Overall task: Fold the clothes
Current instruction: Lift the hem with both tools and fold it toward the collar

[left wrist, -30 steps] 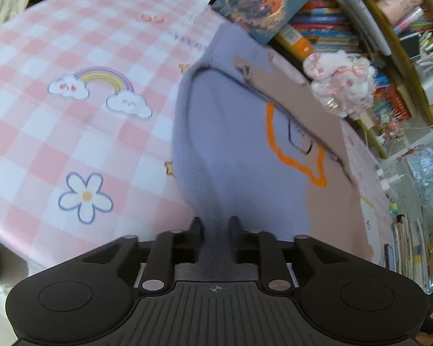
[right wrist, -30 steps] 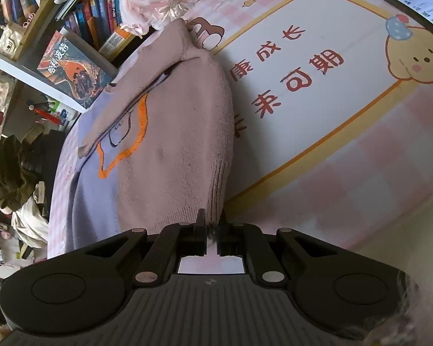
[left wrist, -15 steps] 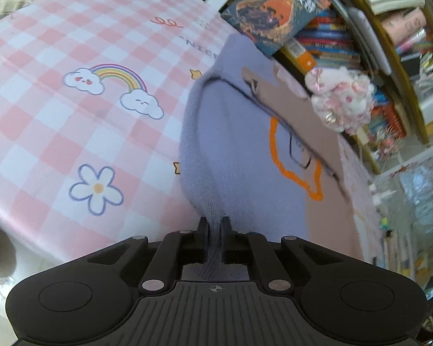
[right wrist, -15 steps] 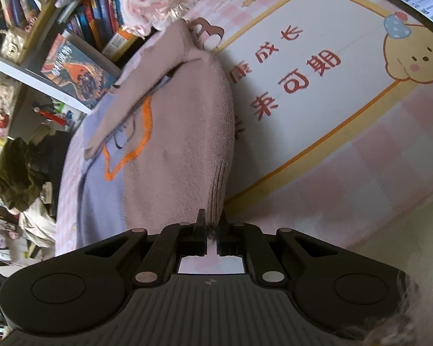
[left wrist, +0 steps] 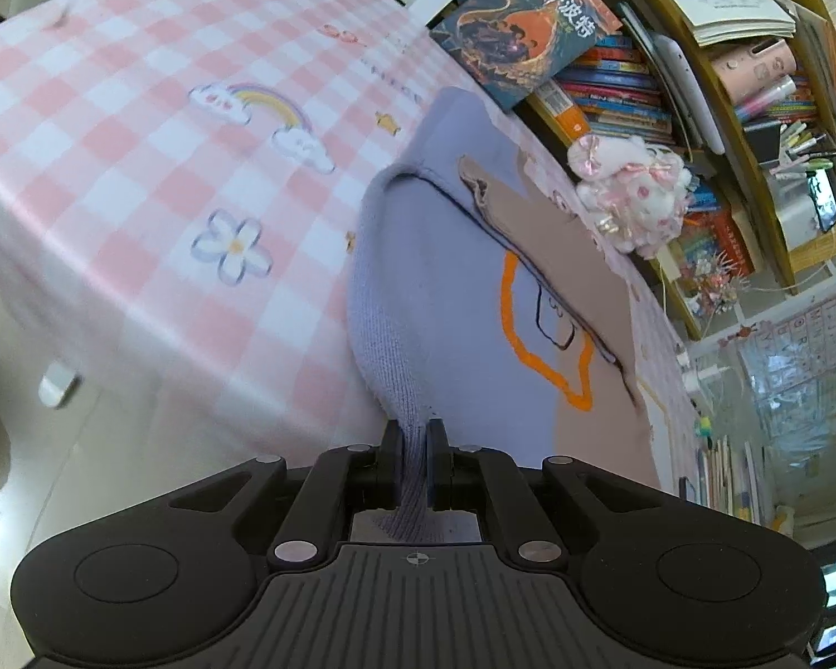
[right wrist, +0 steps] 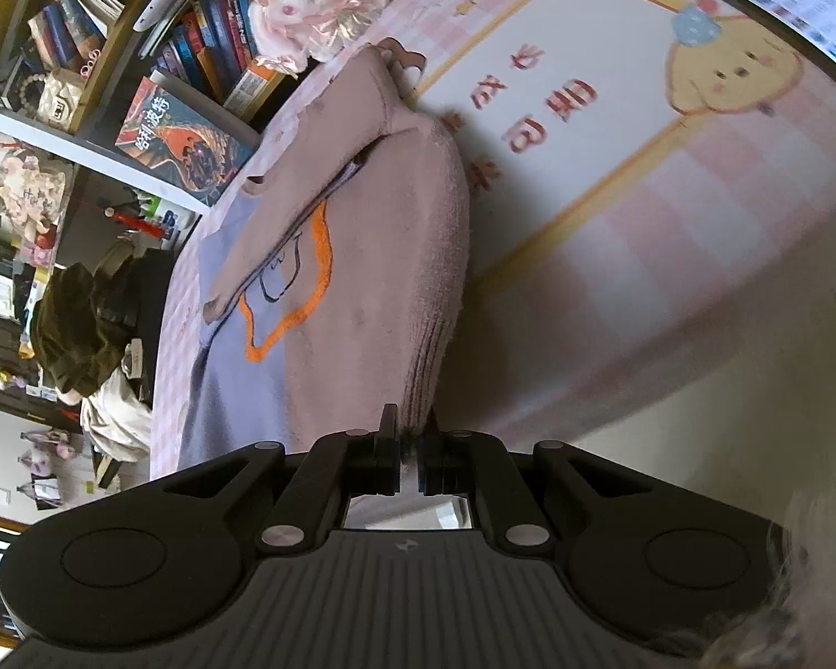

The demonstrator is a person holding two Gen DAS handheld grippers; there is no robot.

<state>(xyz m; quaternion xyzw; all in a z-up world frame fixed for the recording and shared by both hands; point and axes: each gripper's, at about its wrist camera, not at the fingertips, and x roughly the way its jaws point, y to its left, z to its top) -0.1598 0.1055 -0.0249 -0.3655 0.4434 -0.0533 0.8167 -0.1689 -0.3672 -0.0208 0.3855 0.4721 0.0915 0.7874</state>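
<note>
Left tongs (left wrist: 415,435) are clamped on the ribbed lilac hem of the sweater (left wrist: 451,301), a strip of knit pinched between the two black fingers and running back into the tool body. Right tongs (right wrist: 412,435) are likewise closed on the sweater (right wrist: 362,279), here on the ribbed hem of its dusty-pink half, the fingers nearly together with fabric between them. Both tools sit low at the near edge of the worktop (left wrist: 139,178), pointing forward along the garment toward the bookshelf (left wrist: 696,111). The sweater lies on the worktop, its hem end drawn up to the tongs and the body sloping away from them. Knit is soft and fine-gauge, two-tone lilac and pink, with a thick orange outline (left wrist: 529,345) and a thin dark line drawing stitched across the join; one pink sleeve is folded diagonally over the front. The worktop carries a smooth pink-and-white check cloth printed with a rainbow between clouds (left wrist: 262,111) and a white flower (left wrist: 234,245); on the right side it shows a yellow-bordered white panel (right wrist: 585,128) with red Chinese characters and a yellow cartoon face (right wrist: 735,78). A dark phone (right wrist: 780,0) lies at the far right edge. A fluffy white-and-pink plush toy (left wrist: 635,195) sits beside the shelf, and a book cover (left wrist: 529,22) there reads 哈利·波特.
</note>
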